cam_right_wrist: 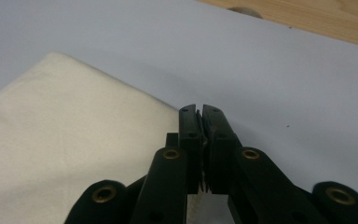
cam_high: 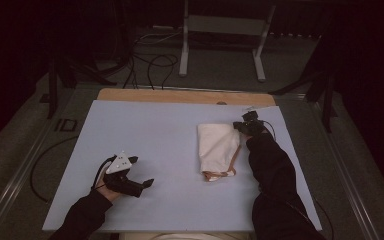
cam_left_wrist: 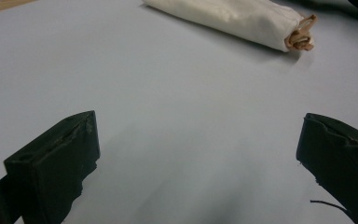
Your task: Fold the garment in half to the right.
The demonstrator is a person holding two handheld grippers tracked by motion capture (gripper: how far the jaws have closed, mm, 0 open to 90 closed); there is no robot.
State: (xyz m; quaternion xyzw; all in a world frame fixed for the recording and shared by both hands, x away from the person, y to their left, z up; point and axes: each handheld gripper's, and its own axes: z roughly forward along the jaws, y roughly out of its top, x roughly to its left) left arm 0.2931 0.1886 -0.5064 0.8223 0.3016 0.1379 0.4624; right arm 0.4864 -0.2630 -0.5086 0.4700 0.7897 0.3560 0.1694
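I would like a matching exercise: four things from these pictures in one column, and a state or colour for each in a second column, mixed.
1. left gripper
2. right gripper
3. folded white cloth bag with tan cord
4. flat table cover

a. pale blue
b. fingers shut
c. fingers wide apart
d. lying on the table, cream-coloured

Pairs: 1-c, 2-b, 3-d, 4-a
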